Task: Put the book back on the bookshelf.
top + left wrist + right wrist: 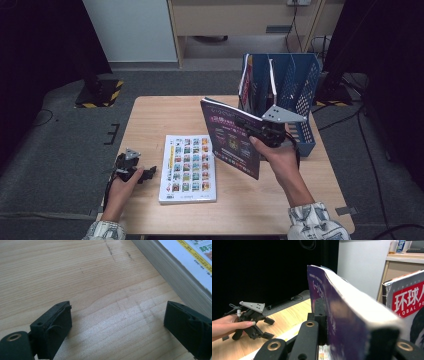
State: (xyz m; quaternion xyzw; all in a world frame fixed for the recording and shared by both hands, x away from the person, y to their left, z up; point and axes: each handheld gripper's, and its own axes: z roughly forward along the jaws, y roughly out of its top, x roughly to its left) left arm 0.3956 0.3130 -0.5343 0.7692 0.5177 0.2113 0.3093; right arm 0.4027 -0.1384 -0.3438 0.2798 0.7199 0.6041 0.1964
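1. Purple-covered book (231,137) held upright above the bench (150,120), just in front of the blue file rack (300,85), clamped by the right gripper (260,131); jaws pinched on it near its right-hand edge, seen edge-on in the right gripper view (352,315).
2. Likely step: slotting it into the rack beside the magazines already standing there (247,75). Best kept vertical, spine lined up with a free compartment, lower edge lifted clear of the rack's front wall before easing down.
3. Grip to be kept firm; pages fan loosely at the far edge, so a tilt could let the book sag or catch on a divider.
4. Red-titled magazine (409,300) close on the right; worth steering clear of its cover.
5. Second book with a grid of small pictures (189,167) lying flat on the bench, untouched.
6. Left gripper (131,169) resting low at the bench's left edge, jaws spread wide over bare wood, holding nothing, the flat book's page edge (172,270) just beside.
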